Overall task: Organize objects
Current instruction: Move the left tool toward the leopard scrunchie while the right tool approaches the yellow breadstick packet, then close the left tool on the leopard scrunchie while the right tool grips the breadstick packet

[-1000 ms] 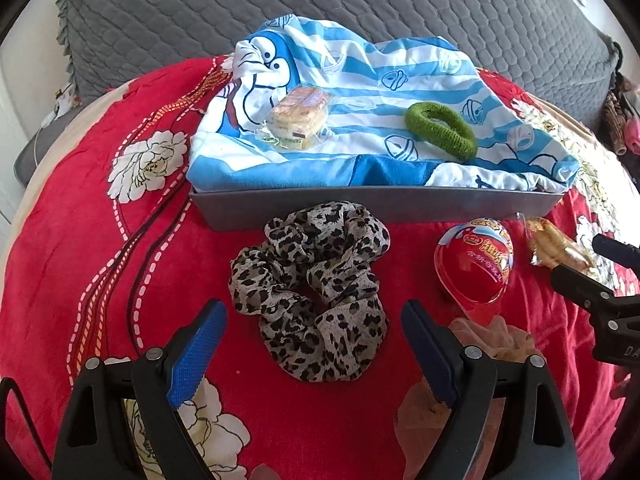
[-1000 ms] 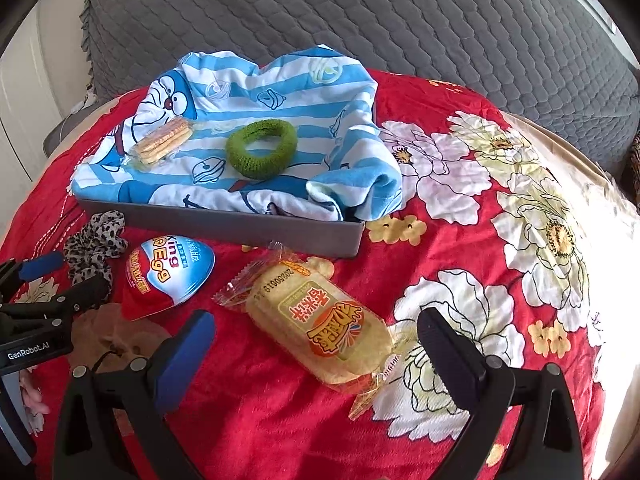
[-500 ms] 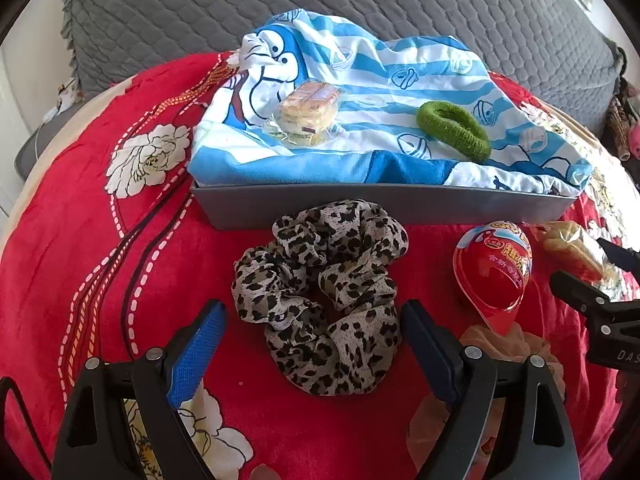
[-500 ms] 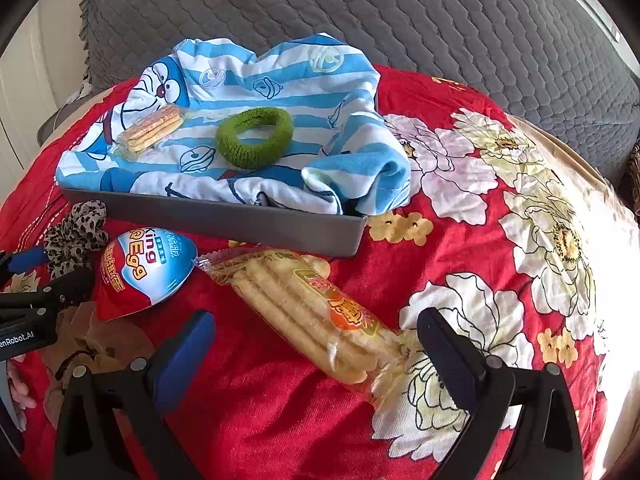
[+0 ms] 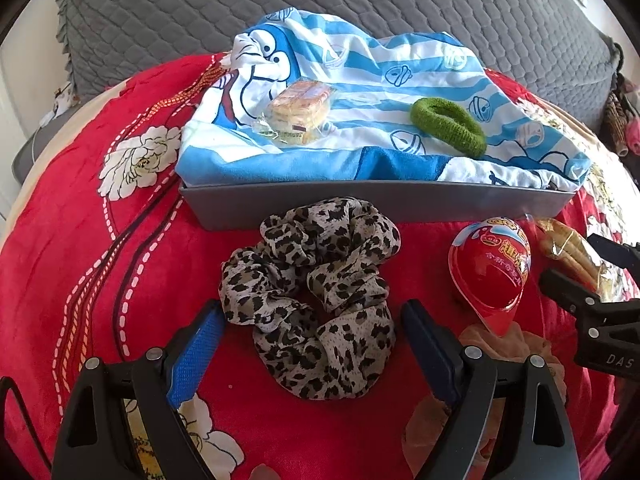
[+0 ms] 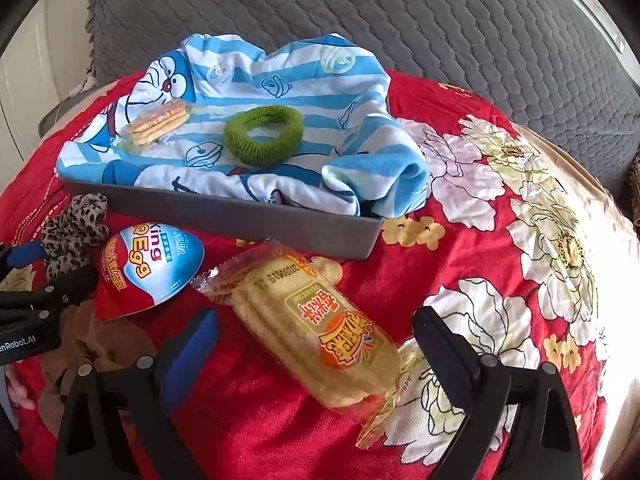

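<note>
A leopard-print scrunchie (image 5: 316, 300) lies on the red flowered bedspread between the wide-spread fingers of my left gripper (image 5: 312, 332), which is open and not pressing on it. My right gripper (image 6: 320, 344) is open too, straddling a yellow wrapped snack pack (image 6: 320, 332) that lies loose between its fingers. A red and blue egg-shaped toy pack (image 6: 152, 264) (image 5: 492, 268) rests between the two grippers. Behind them a grey tray (image 5: 380, 204) (image 6: 240, 216) holds a blue striped cartoon towel (image 5: 380, 76), a wrapped biscuit pack (image 5: 300, 108) (image 6: 158, 122) and a green hair tie (image 5: 448, 126) (image 6: 264, 134).
A tan crumpled scrunchie (image 5: 504, 344) lies under the egg pack's tip. A grey quilted headboard (image 6: 360, 12) rises behind the tray. The bedspread (image 6: 500, 184) stretches out flat to the right of the tray.
The snack pack has shifted between the right gripper's fingers, turning on edge and then back label-up. The left view has closed in slightly on the scrunchie. Both grippers stay open.
</note>
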A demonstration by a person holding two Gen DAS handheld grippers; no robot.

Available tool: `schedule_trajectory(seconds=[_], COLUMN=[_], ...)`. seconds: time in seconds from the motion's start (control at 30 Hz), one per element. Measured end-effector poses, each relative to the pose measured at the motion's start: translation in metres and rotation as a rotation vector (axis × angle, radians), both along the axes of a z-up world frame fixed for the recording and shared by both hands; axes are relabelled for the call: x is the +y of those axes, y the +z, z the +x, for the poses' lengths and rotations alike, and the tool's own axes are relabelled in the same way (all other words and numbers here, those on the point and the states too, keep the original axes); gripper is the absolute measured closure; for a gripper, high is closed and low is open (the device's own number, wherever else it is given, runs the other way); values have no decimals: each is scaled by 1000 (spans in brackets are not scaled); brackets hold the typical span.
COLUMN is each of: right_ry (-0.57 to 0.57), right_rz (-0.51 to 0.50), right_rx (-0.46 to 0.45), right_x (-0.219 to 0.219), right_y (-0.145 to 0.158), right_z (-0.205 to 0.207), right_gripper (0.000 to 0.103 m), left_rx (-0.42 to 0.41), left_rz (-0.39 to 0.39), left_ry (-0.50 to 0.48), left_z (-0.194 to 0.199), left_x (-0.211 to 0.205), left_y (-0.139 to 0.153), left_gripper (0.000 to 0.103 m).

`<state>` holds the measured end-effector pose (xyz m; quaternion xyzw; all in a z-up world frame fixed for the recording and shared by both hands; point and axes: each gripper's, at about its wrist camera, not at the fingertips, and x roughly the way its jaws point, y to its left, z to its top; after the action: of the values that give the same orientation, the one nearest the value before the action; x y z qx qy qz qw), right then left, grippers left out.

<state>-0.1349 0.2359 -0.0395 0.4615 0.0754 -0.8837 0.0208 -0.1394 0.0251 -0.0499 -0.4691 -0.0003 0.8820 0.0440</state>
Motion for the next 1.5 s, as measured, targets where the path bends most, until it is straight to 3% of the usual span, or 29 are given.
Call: schedule_trajectory(seconds=[0.57,0.8,0.9,1.03,1.37,1.5], right_ry=[-14,-12,-8,-3,5,9], right_rz=[-14,-13,-15,-31,-44,-51], right_rx=[-8,-7,-3,-11,-17,-20], right_x=[5,4,4,4,4,3], right_y=[-4,-4,-3,-3,-3,-3], right_z=[-4,-5,-5,-5,-3,-3], right_gripper=[9,20,30,40,45,47], left_rx=[-5,-1,-5,-5,-4,-8], left_rz=[13,29,42,49,66,79], left_ry=[11,6,3,-14,-47,-54], left_z=[-6,-8,-8,-6,-5,-6], left_x=[-2,-4,-5,-3,0,0], left_y=[-6,-5,-5,-5,-3,-3], left_gripper=[14,14,15,31,66,74])
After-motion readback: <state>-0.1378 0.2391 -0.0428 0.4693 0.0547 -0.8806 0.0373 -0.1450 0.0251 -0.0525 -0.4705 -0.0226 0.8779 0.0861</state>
